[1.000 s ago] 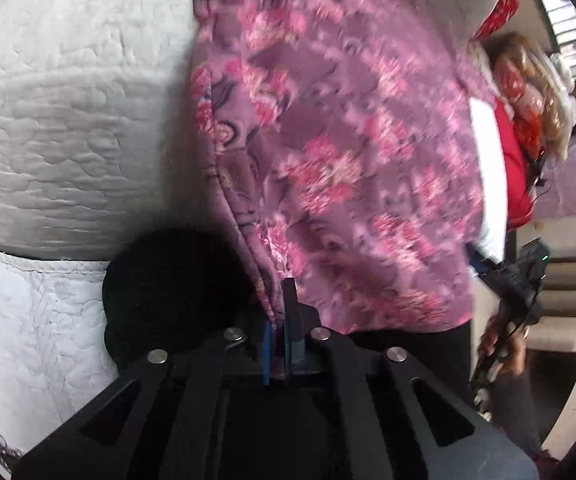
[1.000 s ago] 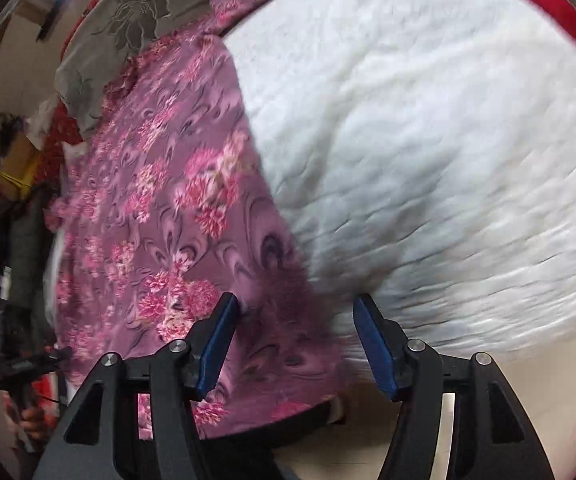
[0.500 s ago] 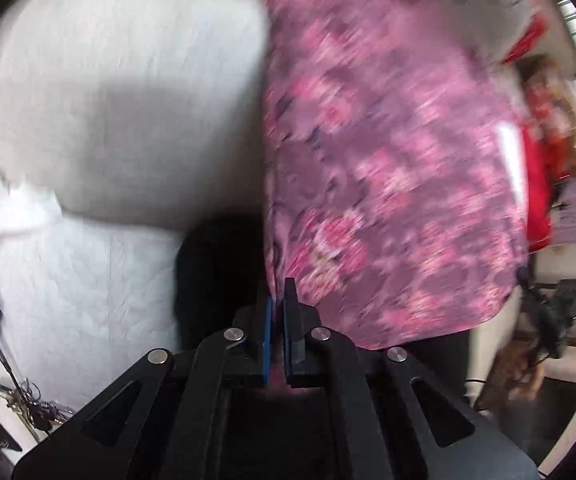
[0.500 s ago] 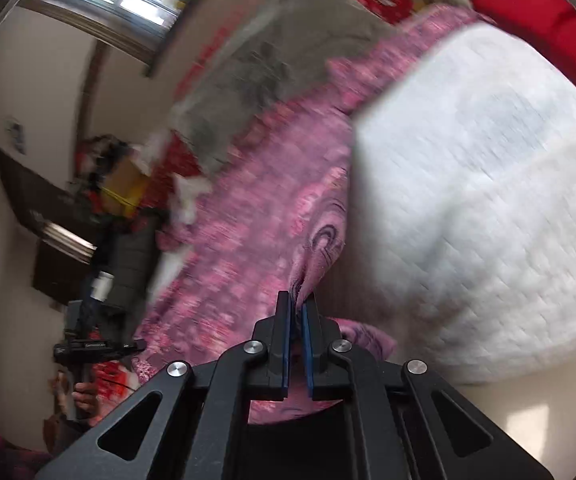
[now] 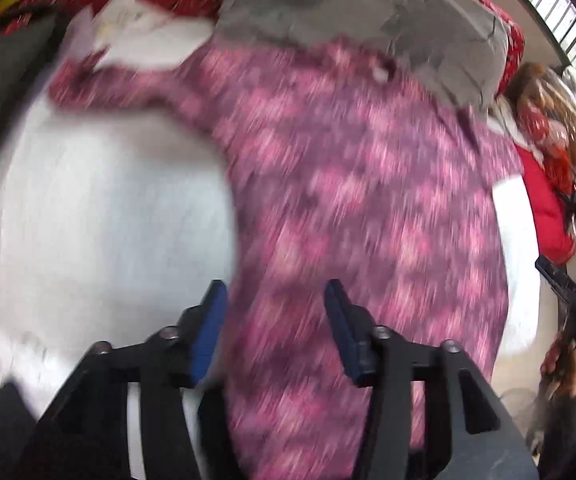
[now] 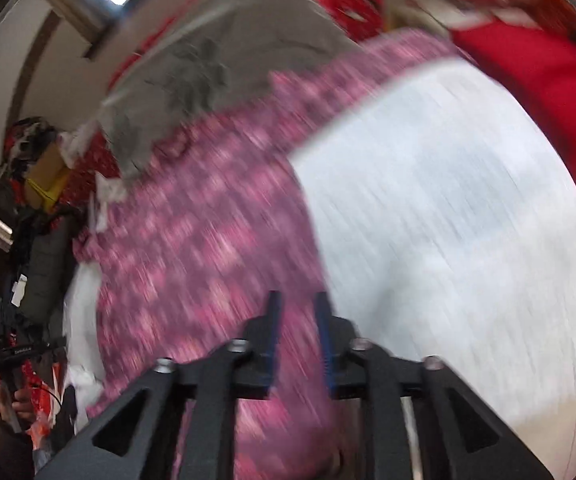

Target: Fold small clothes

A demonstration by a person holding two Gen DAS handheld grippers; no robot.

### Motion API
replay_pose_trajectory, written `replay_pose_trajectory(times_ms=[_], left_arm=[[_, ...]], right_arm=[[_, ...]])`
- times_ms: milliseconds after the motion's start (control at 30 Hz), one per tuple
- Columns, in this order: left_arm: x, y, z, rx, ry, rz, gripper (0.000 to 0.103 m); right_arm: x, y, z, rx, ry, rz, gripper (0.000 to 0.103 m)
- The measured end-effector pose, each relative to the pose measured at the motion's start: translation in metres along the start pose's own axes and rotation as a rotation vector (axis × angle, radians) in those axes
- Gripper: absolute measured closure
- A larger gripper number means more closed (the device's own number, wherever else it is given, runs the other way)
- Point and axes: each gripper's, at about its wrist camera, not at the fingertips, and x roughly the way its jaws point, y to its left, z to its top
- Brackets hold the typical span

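Observation:
A purple garment with pink flowers (image 5: 360,200) lies spread on a white quilted bed (image 5: 107,208); both views are blurred by motion. My left gripper (image 5: 275,300) is open, its jaws wide apart over the garment's near left edge, holding nothing. In the right wrist view the garment (image 6: 207,240) lies left of the bare bed (image 6: 448,220). My right gripper (image 6: 296,312) is open with a narrow gap between the jaws, above the garment's near right edge; no cloth is clamped between them.
A grey flowered pillow (image 5: 368,12) and red bedding (image 5: 544,200) lie at the far side of the bed. The pillow also shows in the right wrist view (image 6: 223,52), with a red cloth (image 6: 528,80) at the right. Clutter stands at the left (image 6: 35,184).
Both grippers were shut on the garment's edges half a second ago and have now let go and opened. Both cameras have swung up, showing more of the bed.

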Motion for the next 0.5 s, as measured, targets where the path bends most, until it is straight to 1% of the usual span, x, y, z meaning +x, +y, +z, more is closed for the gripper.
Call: replay_pose_trajectory(times_ms=[33, 100, 133, 200, 233, 267, 300, 333, 367, 400, 433, 467, 500], left_arm=[[0.01, -0.008, 0.012, -0.01, -0.006, -0.005, 0.053], [0.041, -0.024, 0.039, -0.054, 0.004, -0.023, 0.053], [0.055, -0.03, 0.047, -0.082, 0.009, -0.028, 0.053], [0.087, -0.037, 0.061, -0.14, 0.028, -0.025, 0.053], [0.1, -0.04, 0.063, -0.16, 0.041, -0.018, 0.053], [0.12, -0.041, 0.065, -0.178, 0.076, 0.001, 0.053], [0.13, -0.042, 0.065, -0.186, 0.1, 0.014, 0.053], [0.135, -0.044, 0.064, -0.182, 0.09, 0.026, 0.051], [0.132, -0.046, 0.063, -0.165, 0.051, 0.026, 0.041], [0.131, -0.049, 0.062, -0.139, 0.033, 0.012, 0.033], [0.133, -0.051, 0.061, -0.123, 0.038, 0.008, 0.032], [0.134, -0.052, 0.06, -0.106, 0.039, 0.014, 0.031], [0.135, -0.053, 0.059, -0.087, 0.032, 0.02, 0.031]], right_arm=[[0.012, 0.008, 0.015, -0.024, -0.01, 0.0, 0.067], [0.042, 0.016, 0.034, -0.03, -0.011, 0.012, 0.067], [0.058, 0.017, 0.043, -0.023, -0.022, 0.019, 0.067], [0.083, 0.017, 0.051, -0.016, -0.028, 0.006, 0.067], [0.108, 0.014, 0.054, -0.01, 0.011, -0.015, 0.067], [0.122, 0.009, 0.051, -0.006, 0.063, -0.04, 0.067], [0.135, 0.005, 0.052, 0.0, 0.112, -0.058, 0.07], [0.137, 0.001, 0.055, 0.003, 0.109, -0.042, 0.074], [0.129, -0.004, 0.062, 0.015, 0.076, -0.002, 0.074], [0.116, -0.016, 0.075, 0.043, 0.041, 0.016, 0.074], [0.107, -0.027, 0.084, 0.068, 0.006, 0.02, 0.07], [0.09, -0.05, 0.101, 0.118, -0.06, 0.003, 0.068], [0.078, -0.072, 0.113, 0.167, -0.106, -0.019, 0.067]])
